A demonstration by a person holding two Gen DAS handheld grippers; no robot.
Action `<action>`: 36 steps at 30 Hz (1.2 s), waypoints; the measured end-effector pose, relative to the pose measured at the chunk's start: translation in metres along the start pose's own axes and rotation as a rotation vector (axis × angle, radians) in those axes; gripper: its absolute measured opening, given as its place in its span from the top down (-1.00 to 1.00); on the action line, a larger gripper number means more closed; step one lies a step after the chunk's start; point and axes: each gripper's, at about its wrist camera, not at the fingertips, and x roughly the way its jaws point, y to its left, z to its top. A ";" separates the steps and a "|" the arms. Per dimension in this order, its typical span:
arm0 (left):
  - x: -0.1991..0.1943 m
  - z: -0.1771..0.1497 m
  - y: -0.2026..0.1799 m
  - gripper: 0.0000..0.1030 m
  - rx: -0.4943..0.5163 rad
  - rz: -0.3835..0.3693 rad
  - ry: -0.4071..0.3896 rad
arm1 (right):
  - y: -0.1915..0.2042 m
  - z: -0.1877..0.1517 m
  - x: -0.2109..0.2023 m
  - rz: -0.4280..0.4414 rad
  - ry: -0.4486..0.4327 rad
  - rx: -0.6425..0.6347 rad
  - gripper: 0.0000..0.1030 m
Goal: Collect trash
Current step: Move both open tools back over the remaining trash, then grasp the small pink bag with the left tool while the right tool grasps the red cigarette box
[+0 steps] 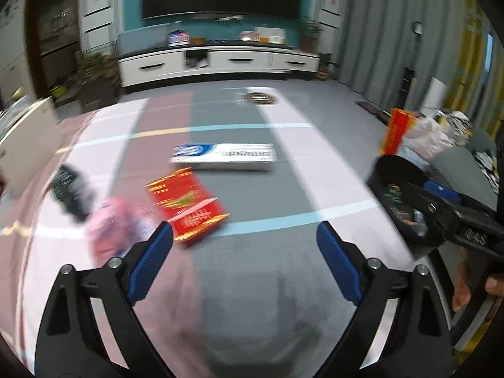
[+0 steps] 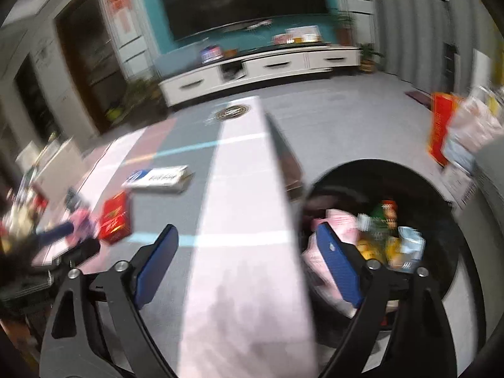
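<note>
My left gripper (image 1: 245,236) is open and empty above a table covered in a pink and grey striped cloth (image 1: 252,267). Just beyond its left finger lies a red and gold box (image 1: 187,203), with a pink packet (image 1: 116,223) and a dark flat object (image 1: 67,189) to the left. A long white and blue box (image 1: 223,156) lies farther back. My right gripper (image 2: 247,236) is open and empty at the table's right edge. Its right finger hangs over a black bin (image 2: 356,176) holding a pink packet (image 2: 334,220) and several wrappers (image 2: 384,217). Both views are blurred.
A round dark coaster (image 1: 261,98) sits at the table's far end. Beyond it stand a white TV cabinet (image 1: 220,63), a large screen and potted plants (image 1: 94,72). A red carton (image 2: 439,129) and bags stand on the floor right of the bin.
</note>
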 end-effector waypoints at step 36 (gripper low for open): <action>0.027 -0.021 0.148 -0.81 -0.254 0.089 0.048 | 0.168 -0.007 0.123 0.165 0.224 -0.189 -0.86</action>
